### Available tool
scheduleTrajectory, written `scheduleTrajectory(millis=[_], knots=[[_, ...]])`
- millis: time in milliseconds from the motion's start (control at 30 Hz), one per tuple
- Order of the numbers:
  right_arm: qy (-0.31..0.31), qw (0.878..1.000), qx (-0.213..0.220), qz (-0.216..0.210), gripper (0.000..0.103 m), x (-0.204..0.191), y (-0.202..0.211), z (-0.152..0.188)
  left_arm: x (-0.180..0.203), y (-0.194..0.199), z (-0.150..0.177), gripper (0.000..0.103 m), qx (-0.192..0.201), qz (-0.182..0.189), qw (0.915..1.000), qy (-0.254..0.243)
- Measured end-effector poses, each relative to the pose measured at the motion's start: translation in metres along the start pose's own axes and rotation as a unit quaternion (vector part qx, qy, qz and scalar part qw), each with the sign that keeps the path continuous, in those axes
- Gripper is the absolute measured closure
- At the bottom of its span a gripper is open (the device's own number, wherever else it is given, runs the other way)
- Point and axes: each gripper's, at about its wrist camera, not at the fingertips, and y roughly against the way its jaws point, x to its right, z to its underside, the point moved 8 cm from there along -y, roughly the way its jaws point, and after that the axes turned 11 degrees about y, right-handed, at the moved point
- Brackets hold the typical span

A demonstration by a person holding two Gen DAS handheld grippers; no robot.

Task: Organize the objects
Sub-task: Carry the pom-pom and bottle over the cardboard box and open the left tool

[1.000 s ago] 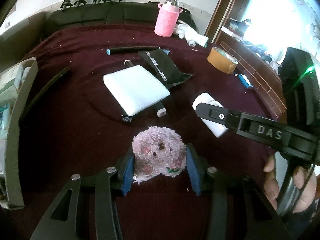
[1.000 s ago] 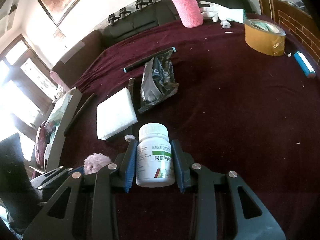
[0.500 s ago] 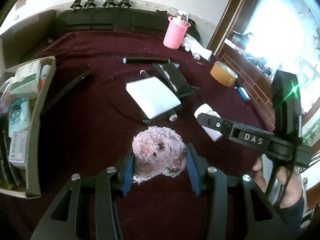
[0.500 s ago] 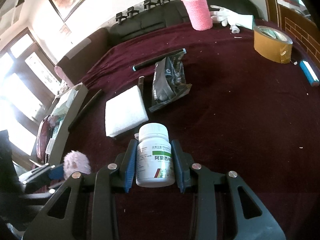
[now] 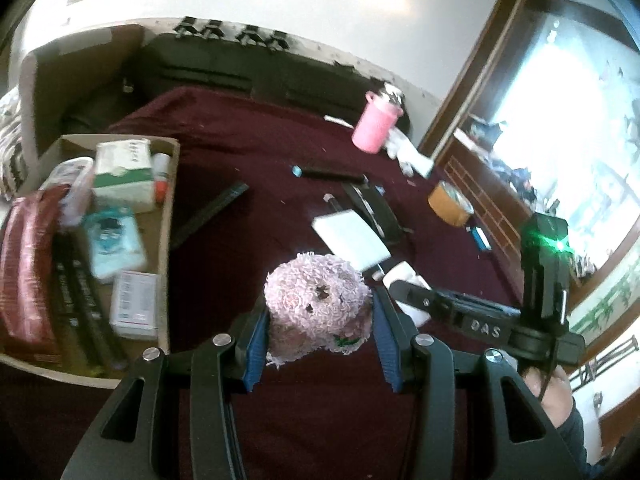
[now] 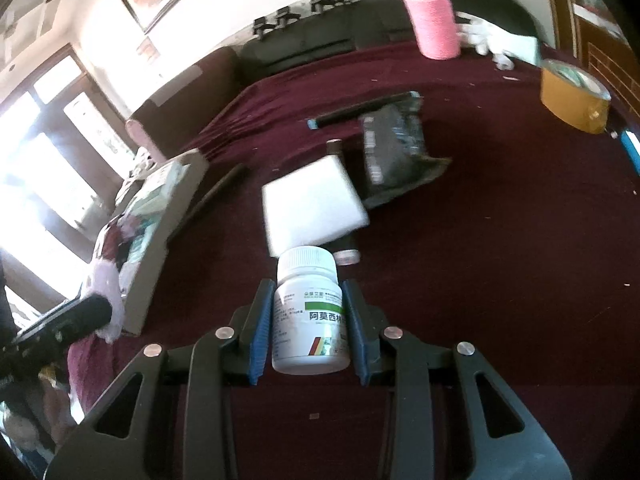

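Two hand-held grippers angle downward over a table draped in dark red cloth [image 5: 248, 128].

Left wrist view: at lower centre, the left gripper [image 5: 318, 320] has its blue pads pressed against both sides of a fluffy pink plush toy [image 5: 316, 306], held clear of the cloth. An open cardboard box [image 5: 168, 216] filled with packets and cartons sits at the left of the frame. At the right, the right gripper [image 5: 404, 296] reaches in sideways; the person's hand [image 5: 550, 394] grips its handle at lower right.

Right wrist view: at lower centre, the right gripper is partly closed, clamped on a white medicine bottle [image 6: 308, 312] that stands upright between the pads. A white pad [image 6: 314, 206] lies just beyond it, a brown tape roll [image 6: 574, 96] at upper right, a pink cup [image 6: 434, 20] at the top. The box appears at the left edge.
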Motion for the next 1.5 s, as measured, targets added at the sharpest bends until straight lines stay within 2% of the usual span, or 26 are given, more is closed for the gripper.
scheduleTrajectory(millis=[400,600,767,1000,1300,1500], knots=[[0.066,0.997,-0.012,-0.048,0.071,-0.099,-0.020,-0.021,-0.098,0.058,-0.030,0.061,0.067,-0.024,0.9942,0.081],[0.092,0.993,-0.027,-0.075,0.071,-0.150,-0.043,-0.031,-0.144,0.064,-0.030,0.061,0.073,-0.037,0.9898,0.116],[0.104,0.990,-0.033,-0.088,0.071,-0.181,-0.062,-0.041,-0.160,0.058,-0.023,0.061,0.063,-0.040,0.9894,0.125],[0.100,0.989,-0.049,-0.098,0.071,-0.204,-0.097,-0.057,-0.170,0.044,-0.015,0.061,0.045,-0.040,0.9904,0.125],[0.107,0.988,-0.070,-0.088,0.071,-0.219,-0.141,-0.064,-0.178,0.033,-0.012,0.061,0.035,-0.048,0.9911,0.119],[0.107,0.988,-0.078,-0.082,0.071,-0.225,-0.156,-0.065,-0.175,0.035,-0.010,0.061,0.036,-0.055,0.9918,0.110]])
